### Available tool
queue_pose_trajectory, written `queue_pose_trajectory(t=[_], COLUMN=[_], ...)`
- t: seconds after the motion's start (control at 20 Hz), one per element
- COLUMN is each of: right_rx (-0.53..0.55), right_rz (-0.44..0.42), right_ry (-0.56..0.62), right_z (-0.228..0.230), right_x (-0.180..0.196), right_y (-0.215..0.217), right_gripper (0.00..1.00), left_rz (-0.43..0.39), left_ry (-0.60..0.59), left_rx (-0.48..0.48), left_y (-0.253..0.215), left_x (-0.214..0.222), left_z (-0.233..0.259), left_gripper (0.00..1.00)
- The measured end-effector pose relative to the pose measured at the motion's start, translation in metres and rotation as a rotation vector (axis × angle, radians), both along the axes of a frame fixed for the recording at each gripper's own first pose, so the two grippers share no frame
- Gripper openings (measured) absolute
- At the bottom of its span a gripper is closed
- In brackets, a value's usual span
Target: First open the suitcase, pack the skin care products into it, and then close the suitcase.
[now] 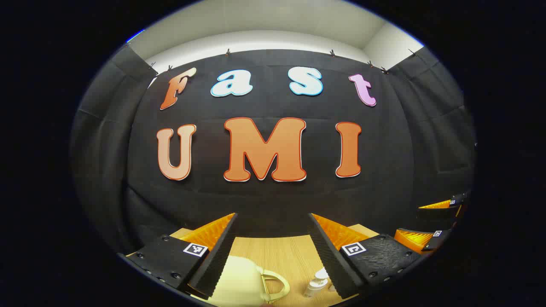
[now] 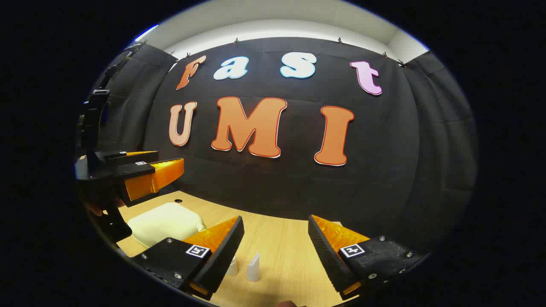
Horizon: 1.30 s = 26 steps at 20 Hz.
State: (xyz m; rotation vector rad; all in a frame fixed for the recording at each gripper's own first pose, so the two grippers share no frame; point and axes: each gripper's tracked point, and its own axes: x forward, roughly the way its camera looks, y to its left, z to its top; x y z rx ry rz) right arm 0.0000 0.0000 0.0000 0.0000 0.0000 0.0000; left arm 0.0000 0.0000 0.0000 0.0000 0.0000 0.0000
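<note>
A small cream suitcase (image 1: 239,279) lies shut on the wooden table (image 1: 281,251), its looped handle (image 1: 276,286) pointing right. It sits low between my left gripper's (image 1: 273,221) open fingers, which hover above it and hold nothing. A white pump bottle (image 1: 315,286) stands just right of the handle. In the right gripper view the suitcase (image 2: 164,221) lies at the left. Two small white skin care items (image 2: 254,267) (image 2: 232,267) stand on the table below my right gripper (image 2: 276,224), which is open and holds nothing.
The left gripper (image 2: 145,175) hangs above the suitcase at the left of the right gripper view, held by a hand (image 2: 94,209). The right gripper (image 1: 426,221) shows at the far right of the left gripper view. The black cloth wall (image 2: 277,187) stands close behind the table.
</note>
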Motion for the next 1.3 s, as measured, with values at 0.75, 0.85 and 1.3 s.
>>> queue_pose_trajectory(t=[0.75,0.85,1.3], right_rx=[0.018,0.042,0.034], right_rz=[-0.002,-0.006,-0.035], right_ry=[0.032,0.022,0.008], right_z=[0.008,0.011,-0.001], right_x=[0.043,0.044,0.042], right_y=[-0.002,-0.009,-0.037], right_gripper=[0.95,0.96,0.95], left_rz=[-0.016,-0.026,0.014], left_ry=[-0.021,-0.015,0.016], left_rx=[-0.057,-0.037,0.098], left_y=[-0.005,-0.011,0.002], left_x=[0.05,0.052,0.035], left_z=[0.017,0.017,-0.01], left_gripper=[0.98,0.98,0.99])
